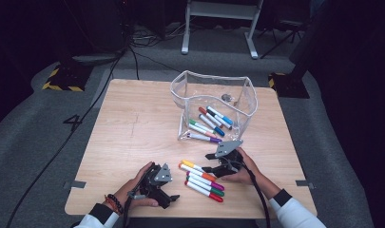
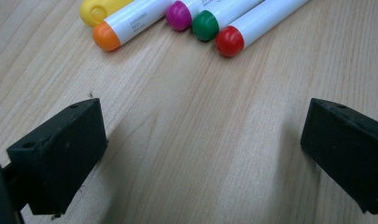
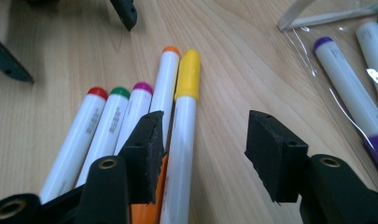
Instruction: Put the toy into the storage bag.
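High view: five loose markers (image 1: 202,180) in a row on table (image 1: 133,137) just in front of clear pouch (image 1: 214,95), right gripper (image 1: 217,164) low over their near end, jaw tips hard to make out; left gripper (image 1: 158,187) just left of the row. Left gripper view: jaws spread wide over bare wood, marker bodies cut off at top edge. Right gripper view: jaws apart, unclenched, straddling yellow marker (image 3: 182,140), pads not pressing; purple marker (image 3: 350,93) inside pouch at right, partly cropped.
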### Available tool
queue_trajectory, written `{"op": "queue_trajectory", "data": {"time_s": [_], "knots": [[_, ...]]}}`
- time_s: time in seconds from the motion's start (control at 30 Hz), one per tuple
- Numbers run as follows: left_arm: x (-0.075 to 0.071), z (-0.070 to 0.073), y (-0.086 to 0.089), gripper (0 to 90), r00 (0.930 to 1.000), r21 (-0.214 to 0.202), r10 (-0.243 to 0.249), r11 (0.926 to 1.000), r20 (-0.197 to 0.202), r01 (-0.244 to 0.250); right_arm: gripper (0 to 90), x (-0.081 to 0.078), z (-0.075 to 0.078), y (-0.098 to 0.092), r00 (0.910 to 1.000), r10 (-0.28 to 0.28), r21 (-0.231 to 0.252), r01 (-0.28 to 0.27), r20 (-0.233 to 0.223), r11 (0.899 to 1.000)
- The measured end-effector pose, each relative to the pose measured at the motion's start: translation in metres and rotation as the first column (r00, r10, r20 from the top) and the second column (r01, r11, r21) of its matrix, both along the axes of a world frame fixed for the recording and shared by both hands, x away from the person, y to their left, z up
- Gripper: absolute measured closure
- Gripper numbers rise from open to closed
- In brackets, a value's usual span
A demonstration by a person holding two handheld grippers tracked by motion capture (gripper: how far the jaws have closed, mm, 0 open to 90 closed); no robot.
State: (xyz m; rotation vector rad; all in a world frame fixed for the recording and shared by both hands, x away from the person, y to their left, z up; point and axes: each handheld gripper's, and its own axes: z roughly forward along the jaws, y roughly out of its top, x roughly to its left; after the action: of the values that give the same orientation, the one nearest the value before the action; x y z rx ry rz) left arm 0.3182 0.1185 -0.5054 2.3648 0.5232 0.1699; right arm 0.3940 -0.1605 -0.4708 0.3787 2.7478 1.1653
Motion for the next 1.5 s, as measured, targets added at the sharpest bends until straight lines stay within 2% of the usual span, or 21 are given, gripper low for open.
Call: {"op": "queue_trajectory", "data": {"time_s": [0.17, 0.33, 0.5, 0.6, 0.63, 0.73, 0.83, 0.97, 1.07, 1.2, 1.3, 1.33, 1.37, 1.5], "knots": [[0.000, 0.000, 0.000, 0.5, 1.0000, 0.000, 0.000, 1.0000, 0.000, 0.000, 47.5, 0.009, -0.004, 0.022, 0.9999, 0.013, 0.008, -0.013, -0.009, 1.000], [0.000, 0.000, 0.000, 0.5, 1.0000, 0.000, 0.000, 1.0000, 0.001, 0.000, 48.2, 0.018, -0.013, 0.038, 0.9997, 0.010, -0.012, -0.011, -0.021, 1.000], [0.000, 0.000, 0.000, 0.5, 1.0000, 0.000, 0.000, 1.0000, 0.001, 0.000, 50.4, 0.026, -0.022, 0.045, 0.9997, -0.020, -0.043, 0.019, -0.014, 0.999], [0.000, 0.000, 0.000, 0.5, 1.0000, 0.000, -0.001, 1.0000, 0.001, 0.001, 57.8, 0.030, -0.023, 0.042, 0.9988, -0.047, -0.031, 0.046, -0.018, 0.998], [0.000, 0.000, 0.000, 0.5, 1.0000, 0.000, -0.001, 1.0000, 0.001, 0.001, 63.6, 0.031, -0.023, 0.041, 0.9983, -0.057, -0.033, 0.057, -0.008, 0.998], [0.000, 0.000, 0.000, 0.5, 1.0000, 0.000, 0.000, 1.0000, 0.001, 0.000, 73.5, 0.033, -0.022, 0.035, 0.9980, -0.062, -0.040, 0.062, 0.012, 0.997], [0.000, 0.000, 0.000, 0.5, 1.0000, 0.000, 0.000, 1.0000, 0.001, 0.000, 74.1, 0.035, -0.022, 0.029, 0.9977, -0.066, -0.042, 0.067, 0.017, 0.997], [0.000, 0.000, 0.000, 0.6, 1.0000, -0.001, 0.002, 1.0000, 0.000, -0.002, 74.5, 0.034, -0.020, 0.005, 0.9962, -0.086, -0.059, 0.087, 0.014, 0.994], [0.000, 0.000, 0.000, 0.6, 1.0000, -0.001, 0.002, 1.0000, 0.000, -0.002, 74.5, 0.031, -0.020, -0.009, 0.9959, -0.090, -0.054, 0.089, -0.006, 0.995], [0.000, 0.000, 0.000, 0.6, 1.0000, -0.001, 0.001, 1.0000, -0.001, -0.001, 74.6, 0.026, -0.010, -0.026, 0.9959, -0.090, -0.019, 0.089, -0.009, 0.996], [0.000, 0.000, 0.000, 0.5, 1.0000, 0.001, 0.000, 1.0000, 0.000, 0.000, 74.6, 0.024, 0.005, -0.039, 0.9944, -0.106, 0.045, 0.106, 0.003, 0.993], [0.000, 0.000, 0.000, 0.6, 1.0000, 0.001, 0.000, 1.0000, 0.000, 0.000, 74.6, 0.024, 0.005, -0.039, 0.9944, -0.106, 0.045, 0.106, 0.003, 0.993], [0.000, 0.000, 0.000, 0.6, 1.0000, 0.000, 0.000, 1.0000, 0.000, 0.000, 74.6, 0.022, 0.015, -0.048, 0.9931, -0.117, 0.084, 0.116, 0.011, 0.990], [0.000, 0.000, 0.000, 0.6, 1.0000, 0.001, 0.000, 1.0000, 0.000, 0.000, 74.7, 0.016, 0.030, -0.063, 0.9910, -0.129, 0.131, 0.124, 0.035, 0.984]]}}
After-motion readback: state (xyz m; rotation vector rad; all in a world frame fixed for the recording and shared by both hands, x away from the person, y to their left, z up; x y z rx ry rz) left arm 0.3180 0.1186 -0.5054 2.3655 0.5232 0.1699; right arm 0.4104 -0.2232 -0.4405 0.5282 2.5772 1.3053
